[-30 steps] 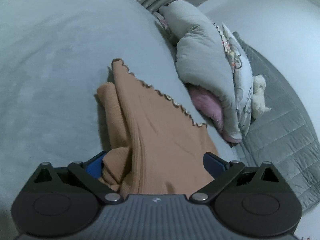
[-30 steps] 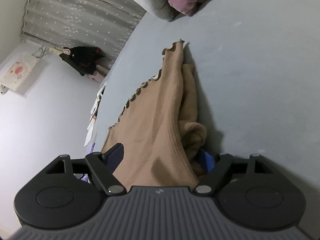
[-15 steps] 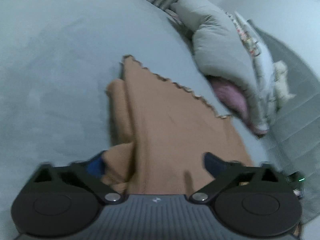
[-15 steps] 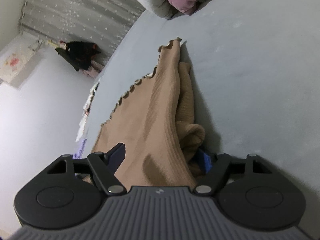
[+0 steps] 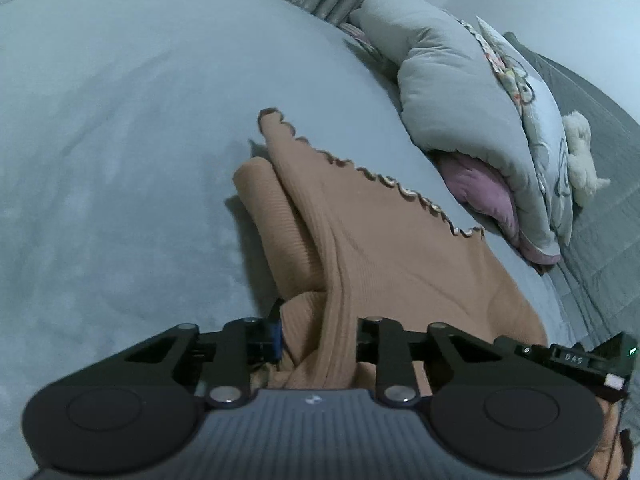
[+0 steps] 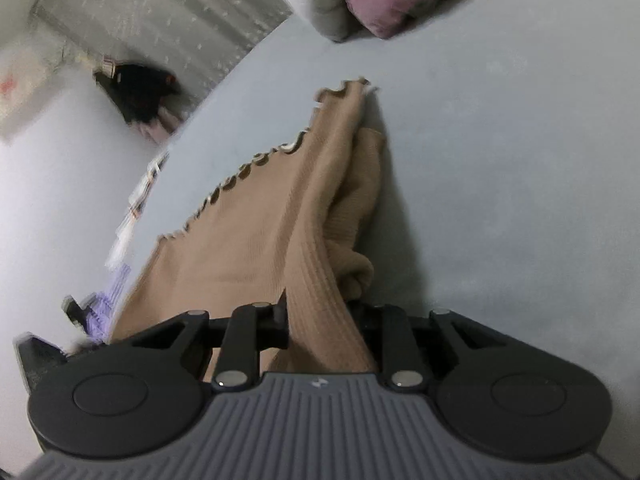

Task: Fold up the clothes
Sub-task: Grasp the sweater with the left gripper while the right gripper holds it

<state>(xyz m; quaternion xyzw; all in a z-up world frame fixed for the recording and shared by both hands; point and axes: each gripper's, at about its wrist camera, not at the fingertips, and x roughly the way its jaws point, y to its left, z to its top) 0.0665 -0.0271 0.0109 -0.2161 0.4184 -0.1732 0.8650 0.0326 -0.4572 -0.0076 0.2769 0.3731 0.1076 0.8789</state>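
Observation:
A tan ribbed garment [image 5: 384, 248] with a scalloped hem lies partly folded on the pale blue bed [image 5: 120, 140]. My left gripper [image 5: 318, 336] has its jaws closing, and they pinch the near bunched edge of the garment between them. In the right wrist view the same tan garment [image 6: 280, 208] stretches away from me. My right gripper [image 6: 320, 324] also has its jaws closing on a ribbed fold of the cloth, which is drawn up taut. The other gripper [image 5: 576, 356] shows at the right edge of the left wrist view.
A grey quilt [image 5: 460, 92] with a pink pillow [image 5: 484, 184] and a small plush toy [image 5: 580, 152] is piled at the far right of the bed. Grey dotted curtains [image 6: 160, 16] and a dark bundle [image 6: 140, 92] stand beyond the bed's left edge.
Both grippers went from wide open around the garment's near edge to closed on it. The right gripper rose and rolled a little, pulling the cloth taut.

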